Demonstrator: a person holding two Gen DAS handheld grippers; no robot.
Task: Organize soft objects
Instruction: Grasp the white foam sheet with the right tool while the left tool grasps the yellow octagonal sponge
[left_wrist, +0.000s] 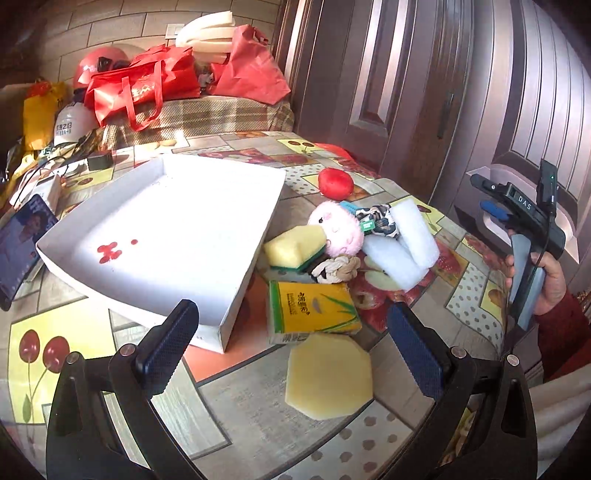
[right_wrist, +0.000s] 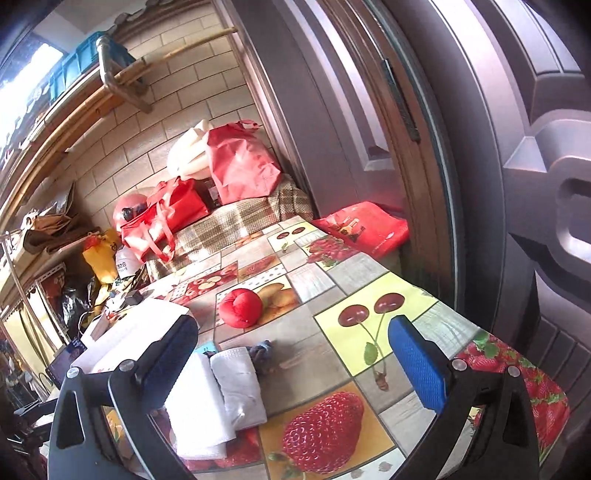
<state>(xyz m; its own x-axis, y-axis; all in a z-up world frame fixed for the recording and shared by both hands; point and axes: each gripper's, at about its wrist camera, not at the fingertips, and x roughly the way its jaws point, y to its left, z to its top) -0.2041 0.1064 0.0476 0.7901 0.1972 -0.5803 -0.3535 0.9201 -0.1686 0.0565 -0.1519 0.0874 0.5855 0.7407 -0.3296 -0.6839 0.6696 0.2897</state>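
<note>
A shallow white box (left_wrist: 166, 229) lies on the fruit-print tablecloth, holding nothing. To its right lies a pile: a pink plush toy (left_wrist: 338, 230), a yellow-green sponge (left_wrist: 293, 247), two white foam blocks (left_wrist: 400, 247), a rope knot (left_wrist: 336, 269), a yellow tissue pack (left_wrist: 312, 308), a yellow hexagonal sponge (left_wrist: 328, 376) and a red soft ball (left_wrist: 334, 183). My left gripper (left_wrist: 295, 352) hovers open above the hexagonal sponge. My right gripper (right_wrist: 297, 365) is open over the white foam blocks (right_wrist: 218, 391), with the red ball (right_wrist: 240, 308) beyond.
A phone (left_wrist: 18, 243) leans left of the box. Red bags (left_wrist: 147, 85), a helmet and foam pile up on a checked bench behind. A dark wooden door (left_wrist: 424, 85) runs along the right. A hand (left_wrist: 550, 277) holds the other gripper at the table's right edge.
</note>
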